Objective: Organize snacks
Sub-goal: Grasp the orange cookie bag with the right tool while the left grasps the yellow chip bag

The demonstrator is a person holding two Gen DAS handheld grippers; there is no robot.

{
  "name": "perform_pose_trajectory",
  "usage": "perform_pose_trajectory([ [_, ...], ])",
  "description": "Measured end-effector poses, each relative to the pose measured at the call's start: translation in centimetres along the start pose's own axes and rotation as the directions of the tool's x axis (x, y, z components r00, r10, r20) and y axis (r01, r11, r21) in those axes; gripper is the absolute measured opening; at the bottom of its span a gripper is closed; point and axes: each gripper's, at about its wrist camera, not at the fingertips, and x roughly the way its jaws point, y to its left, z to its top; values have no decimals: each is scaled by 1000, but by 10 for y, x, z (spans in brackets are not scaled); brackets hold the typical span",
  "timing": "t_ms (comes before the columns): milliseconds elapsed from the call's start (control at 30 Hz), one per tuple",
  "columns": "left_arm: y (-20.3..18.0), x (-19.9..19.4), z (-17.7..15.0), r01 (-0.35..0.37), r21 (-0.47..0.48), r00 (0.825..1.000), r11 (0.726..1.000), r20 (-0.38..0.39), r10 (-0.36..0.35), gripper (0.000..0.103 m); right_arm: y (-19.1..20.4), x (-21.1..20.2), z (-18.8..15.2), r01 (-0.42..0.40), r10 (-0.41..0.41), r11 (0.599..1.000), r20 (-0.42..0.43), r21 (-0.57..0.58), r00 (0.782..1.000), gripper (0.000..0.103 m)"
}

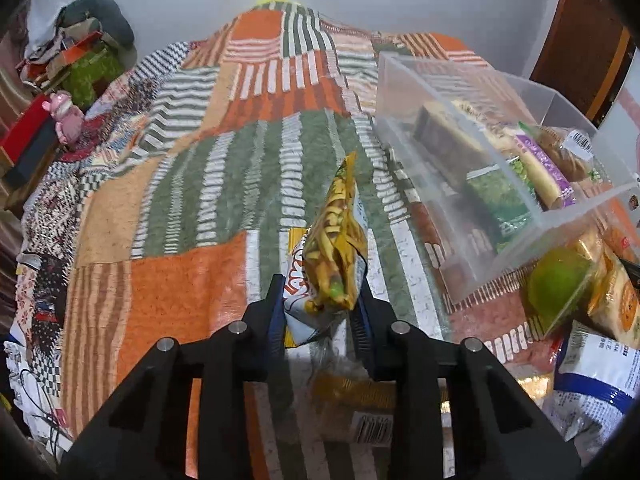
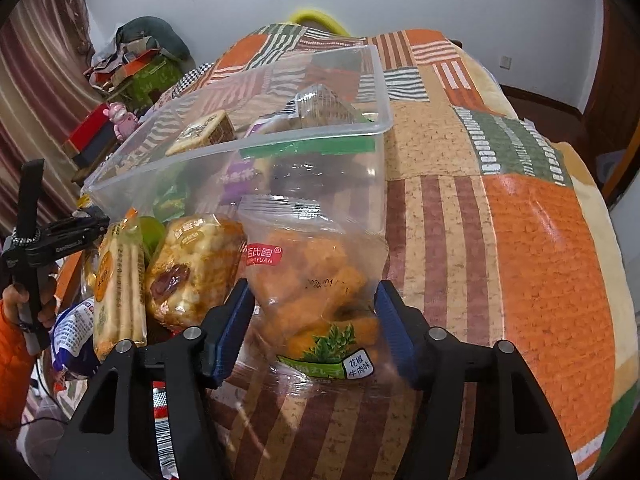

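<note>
Left claw (image 1: 320, 312) clamping chip bag (image 1: 334, 252)

Soft, even indoor light, with only faint shadows. Glare shines on the clear plastic bin (image 2: 256, 148) walls. Around the bin, the patchwork blanket (image 1: 192, 184) looks slightly blurred; fisheye edges bend and darken.

Red label on the clear packet of orange snacks (image 2: 316, 280): "百氏园" with "…SHIYUAN" beneath; a printed date beginning "2026.01"; white tag at its lower edge: "花椒 牛肉味". Date-like digits, not surely legible, down the side of the biscuit packet (image 2: 120, 284). Barcodes on several wrappers, digits too small to read. Orange lettering on the yellow packet (image 1: 332, 256), not legible
</note>
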Motion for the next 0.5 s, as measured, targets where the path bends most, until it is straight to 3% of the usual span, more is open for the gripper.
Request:
perform_pose_trajectory([
  [100,2,-17,0,6,-8,999,1000,34,-6,32,1,-5,-1,8,-8,1000,17,-3,1000,50],
  [500,-6,-85,13,12,6,989,1000,144,-13,32,0,-44,-2,16,-15,1000,101,-8,995,48],
])
